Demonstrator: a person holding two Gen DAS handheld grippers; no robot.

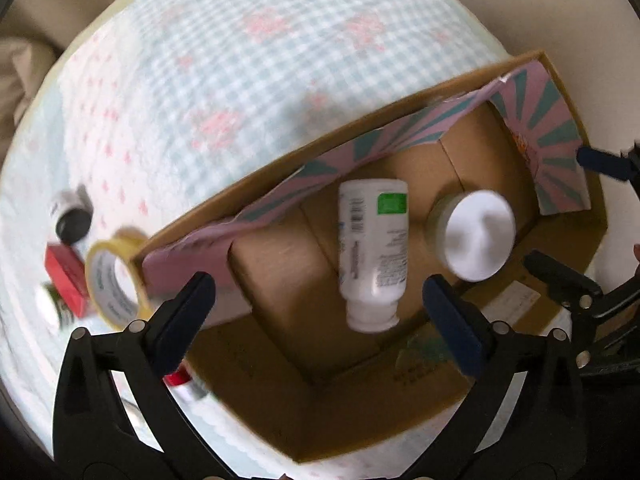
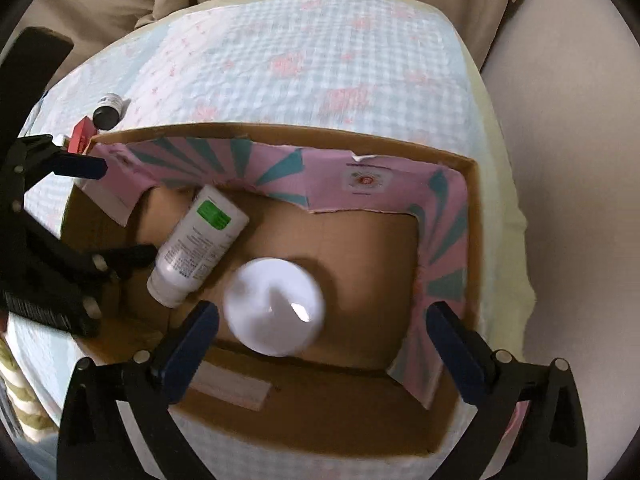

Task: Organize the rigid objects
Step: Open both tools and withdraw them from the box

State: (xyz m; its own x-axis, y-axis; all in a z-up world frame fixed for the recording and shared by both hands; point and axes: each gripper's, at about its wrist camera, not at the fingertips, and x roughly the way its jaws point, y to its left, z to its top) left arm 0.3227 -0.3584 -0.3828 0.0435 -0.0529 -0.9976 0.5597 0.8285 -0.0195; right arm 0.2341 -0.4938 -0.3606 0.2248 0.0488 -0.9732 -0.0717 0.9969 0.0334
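Note:
An open cardboard box (image 1: 348,412) (image 2: 320,420) with a pink and teal lining stands on the checked cloth. Inside lie a white bottle with a green label (image 1: 374,248) (image 2: 200,240) and a white-lidded jar (image 1: 478,236) (image 2: 274,306). My left gripper (image 1: 320,316) is open and empty above the box's near side, over the bottle. My right gripper (image 2: 322,344) is open and empty above the jar. Each gripper shows at the edge of the other's view.
Outside the box on the left lie a yellow tape roll (image 1: 114,280), a red box (image 1: 66,274) (image 2: 82,134), a black-capped bottle (image 1: 72,218) (image 2: 108,112), a green-labelled jar (image 1: 54,308) and a red-capped item (image 1: 178,378). The checked table (image 1: 240,60) stretches behind.

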